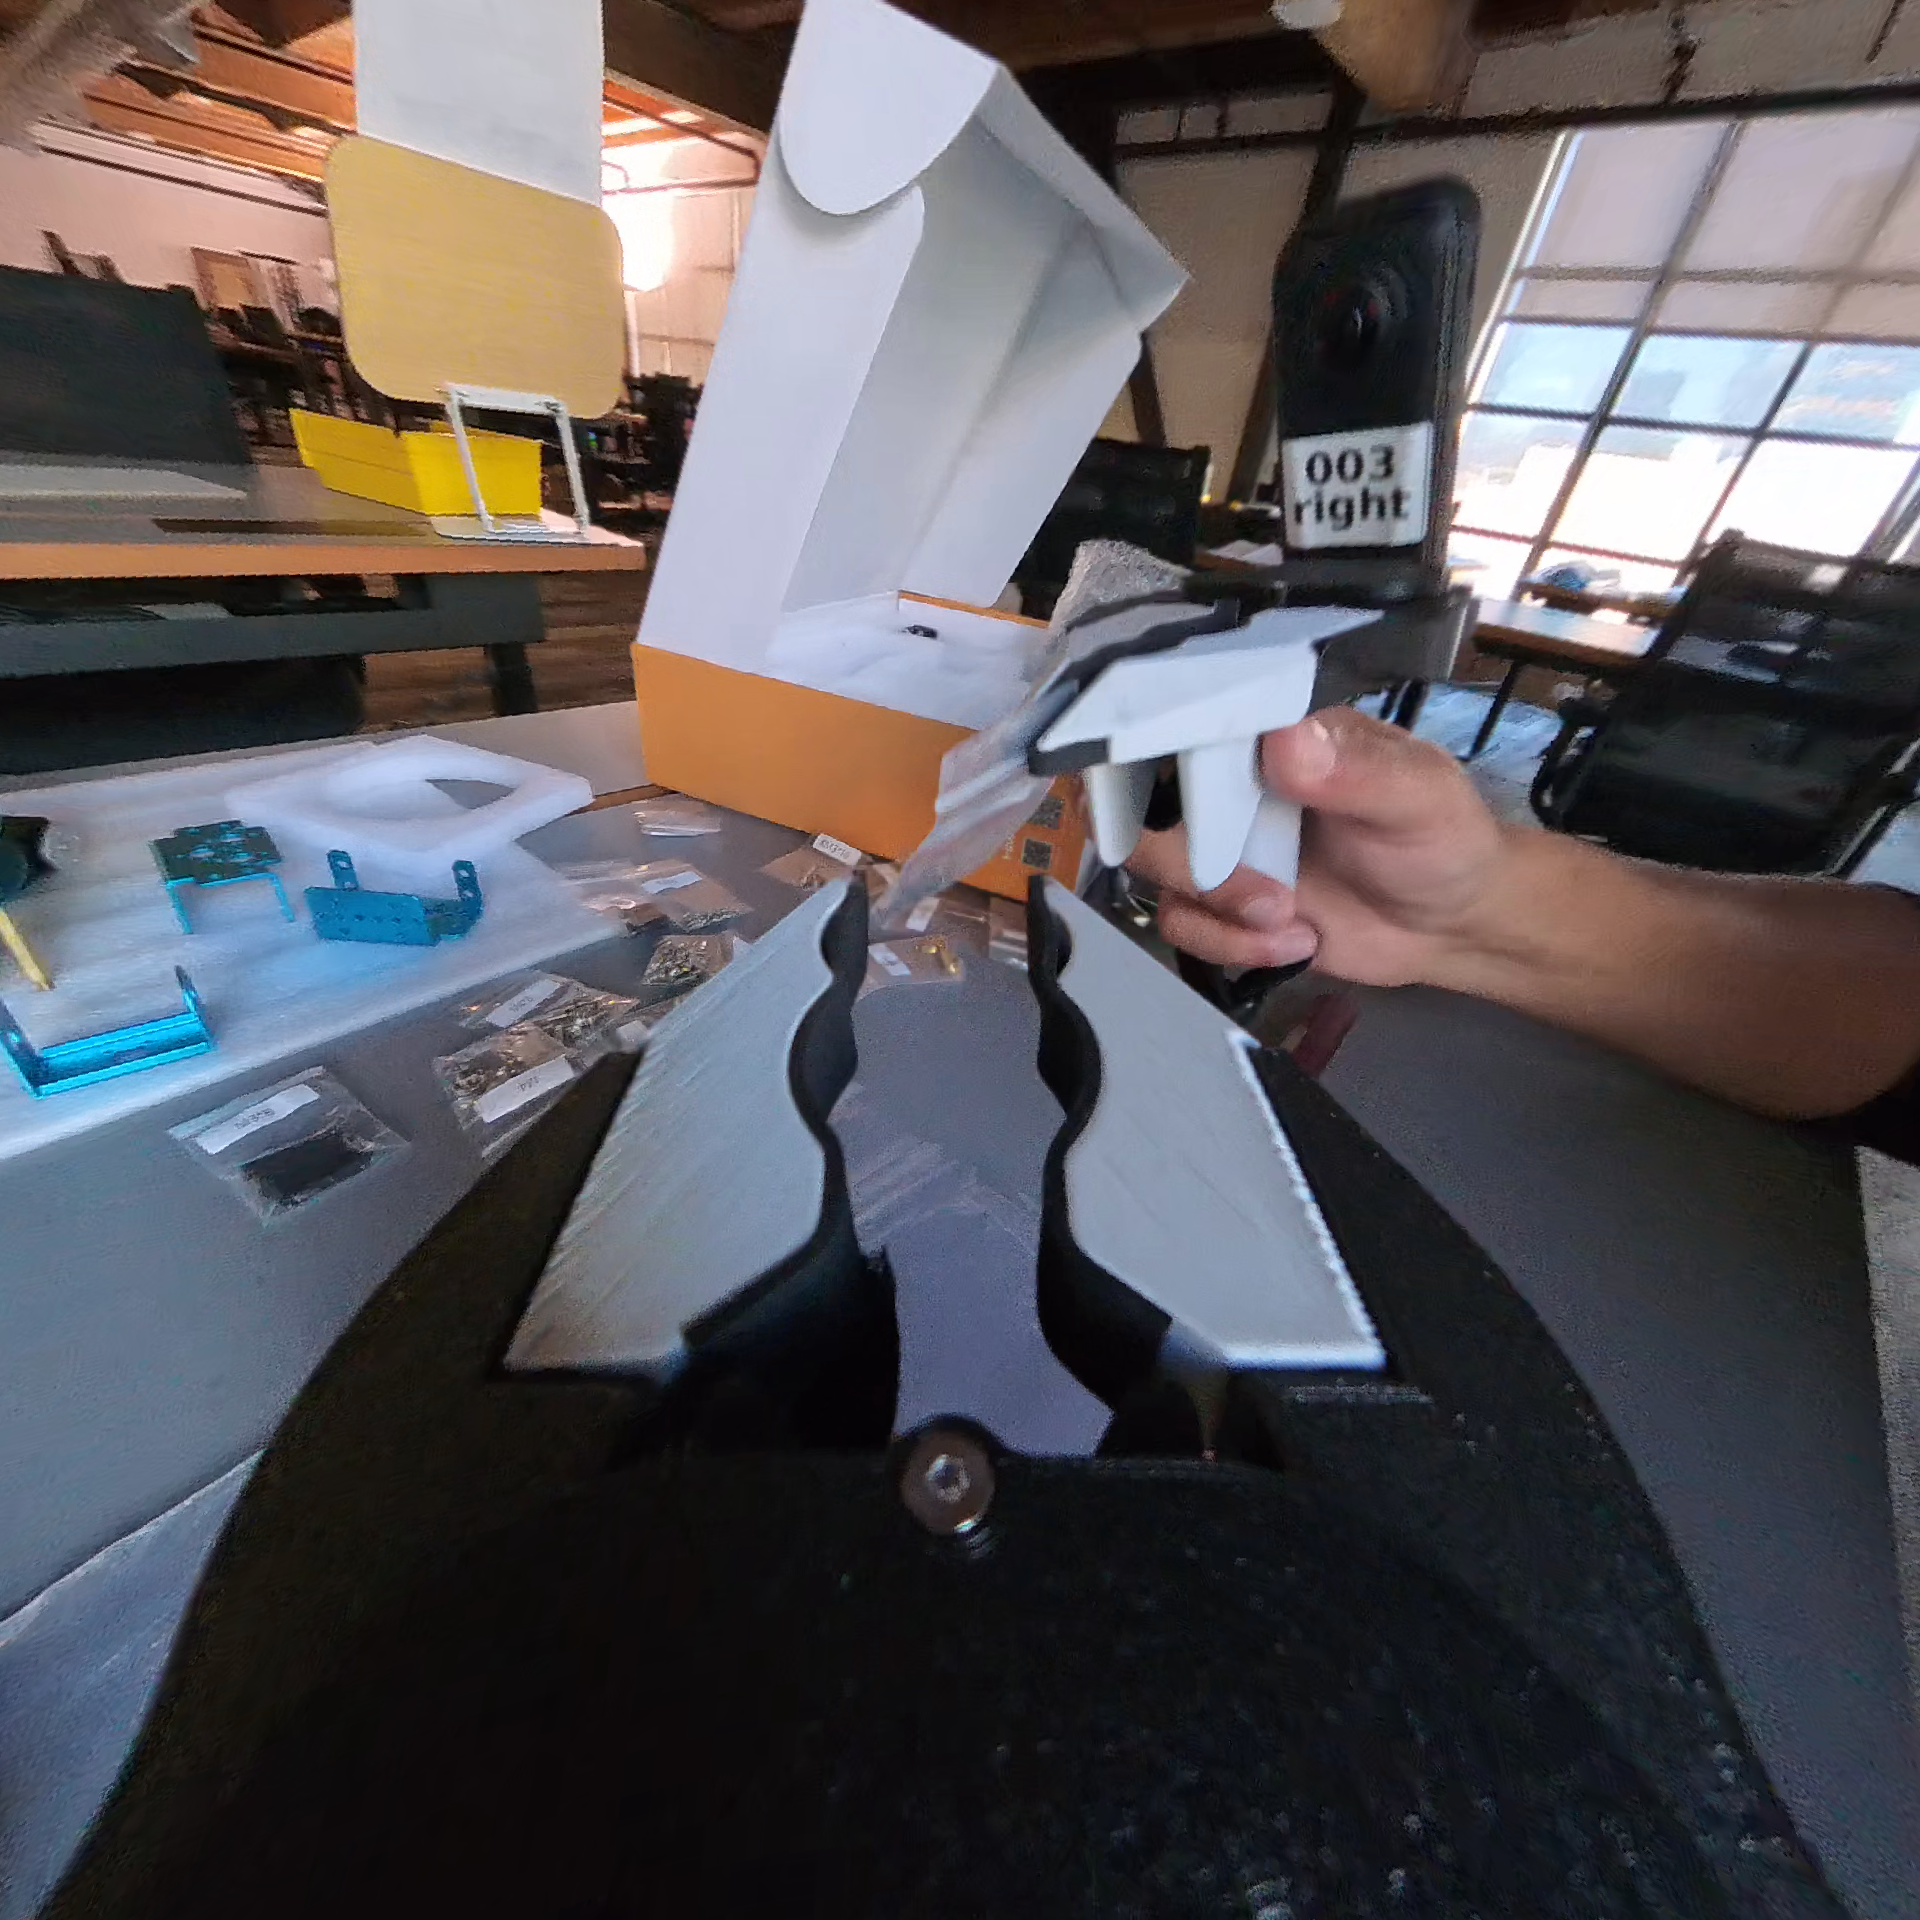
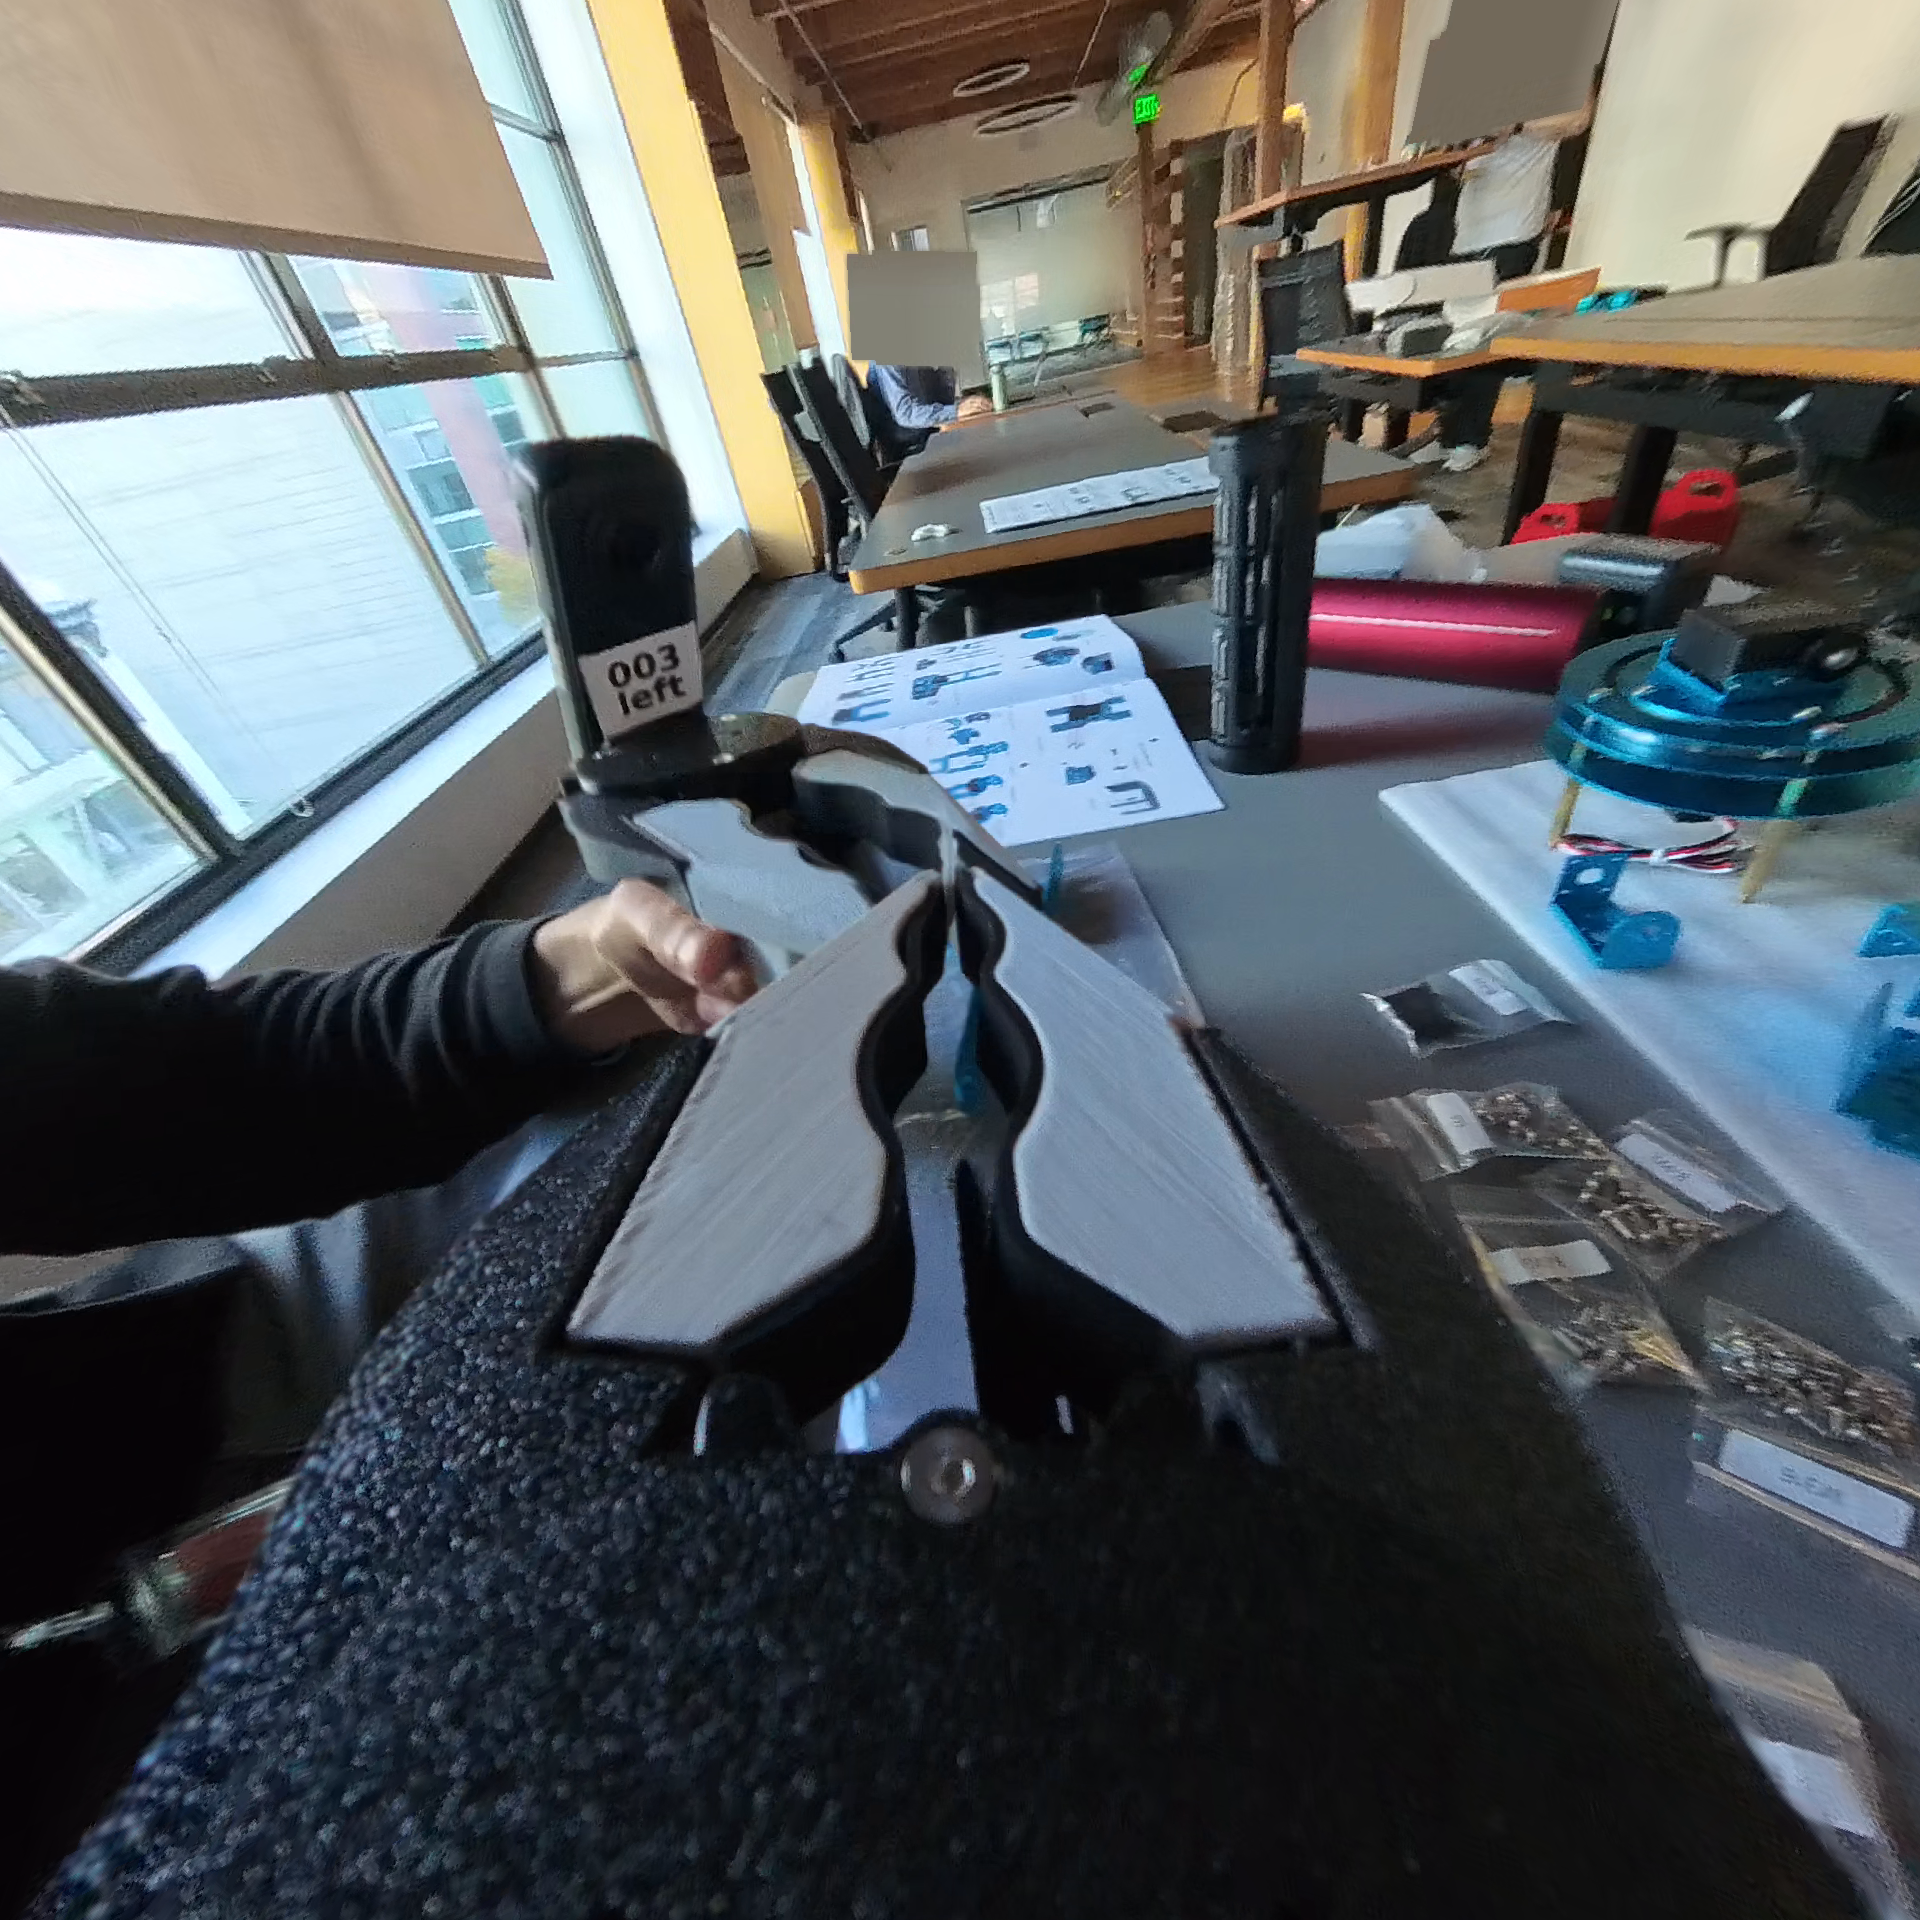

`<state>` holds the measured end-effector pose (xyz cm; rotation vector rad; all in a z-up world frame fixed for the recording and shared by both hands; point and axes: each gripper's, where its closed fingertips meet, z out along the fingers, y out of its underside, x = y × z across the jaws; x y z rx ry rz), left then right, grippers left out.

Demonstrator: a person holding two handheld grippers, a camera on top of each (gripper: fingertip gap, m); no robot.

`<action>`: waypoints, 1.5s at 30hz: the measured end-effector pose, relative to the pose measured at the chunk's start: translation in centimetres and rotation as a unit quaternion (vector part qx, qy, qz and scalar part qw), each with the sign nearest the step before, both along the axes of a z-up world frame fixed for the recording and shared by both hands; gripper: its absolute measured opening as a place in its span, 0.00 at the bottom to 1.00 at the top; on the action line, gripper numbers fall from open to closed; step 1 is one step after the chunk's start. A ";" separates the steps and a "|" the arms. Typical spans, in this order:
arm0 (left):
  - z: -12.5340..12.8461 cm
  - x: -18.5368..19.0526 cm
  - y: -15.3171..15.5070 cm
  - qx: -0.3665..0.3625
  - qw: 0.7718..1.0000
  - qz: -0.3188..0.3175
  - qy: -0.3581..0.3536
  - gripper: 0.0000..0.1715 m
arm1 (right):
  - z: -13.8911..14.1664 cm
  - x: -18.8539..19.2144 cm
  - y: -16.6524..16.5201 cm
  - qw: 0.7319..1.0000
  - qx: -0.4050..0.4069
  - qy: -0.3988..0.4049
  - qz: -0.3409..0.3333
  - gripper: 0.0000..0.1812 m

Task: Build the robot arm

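Note:
My right gripper (image 2: 951, 888) is shut on a clear plastic bag (image 2: 948, 862) with a blue part (image 2: 969, 1049) inside. In the left wrist view it (image 1: 1049, 717) is held by a hand at the upper right, above the grey table (image 1: 1558, 1195). The bag (image 1: 966, 821) hangs down-left from it. My left gripper (image 1: 943, 904) is open and empty, and the bag's lower end hangs just in front of its left fingertip. The left gripper also shows in the right wrist view (image 2: 831, 831), right beyond my shut fingers.
An open orange box with a white lid (image 1: 810, 748) stands behind. Blue metal brackets (image 1: 390, 909) lie on white foam, with several small bags of screws (image 2: 1621, 1205) around. An open booklet (image 2: 1018, 727), a black cylinder (image 2: 1262, 603), a red tube (image 2: 1444, 623) and a blue round assembly (image 2: 1714, 727) are on the table. Only a small space, under 4 cm, lies between the two pairs of fingers.

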<state>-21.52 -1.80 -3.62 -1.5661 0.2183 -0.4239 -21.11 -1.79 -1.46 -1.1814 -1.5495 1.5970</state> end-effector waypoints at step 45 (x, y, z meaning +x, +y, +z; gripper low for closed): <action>1.4 -0.3 -3.4 0.096 0.868 0.337 0.352 0.26 | 1.7 -0.8 -0.1 0.935 0.082 -0.345 0.011 0.00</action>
